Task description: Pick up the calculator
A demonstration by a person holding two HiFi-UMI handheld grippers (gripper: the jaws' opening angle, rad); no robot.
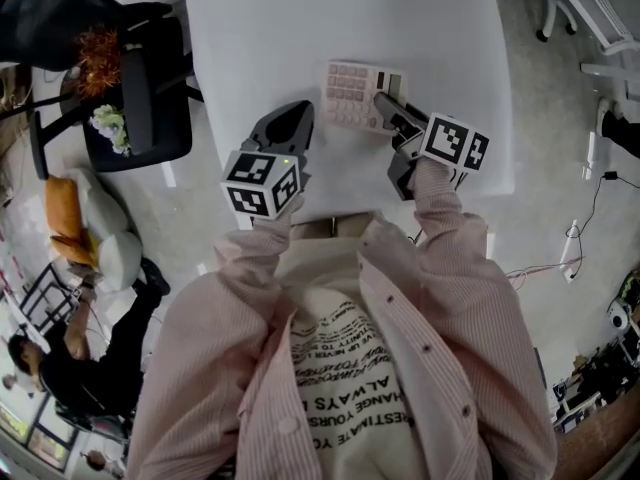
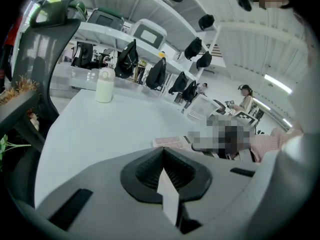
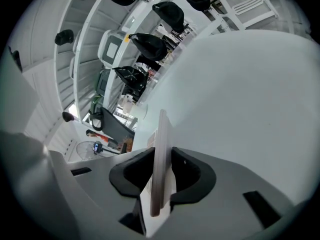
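**Step in hand:** grasp, judged as made; lift not yet evident.
- Right hand-held gripper (image 1: 388, 108): clamped at middling width on the calculator (image 1: 352, 95), pads pressing its two flat faces. Grips the end nearest the person, the display end.
- Left hand-held gripper (image 1: 288, 118): jaws pressed together, nothing between them. Hovers just beside the calculator, over the near part of the surface (image 1: 300, 28).

**Location of item:** middle of the white surface, near its front edge. Cannot tell whether it is clear of the surface.

**Next move:** calls for a steady upward lift. Held at one end only, so the free end probably wants to sag or pivot; firm pressure advisable.

**Appearance of item:** thin flat slab, seen edge-on in the right gripper view. Pale pinkish body with rows of matching keys and a dark display band with a light strip.
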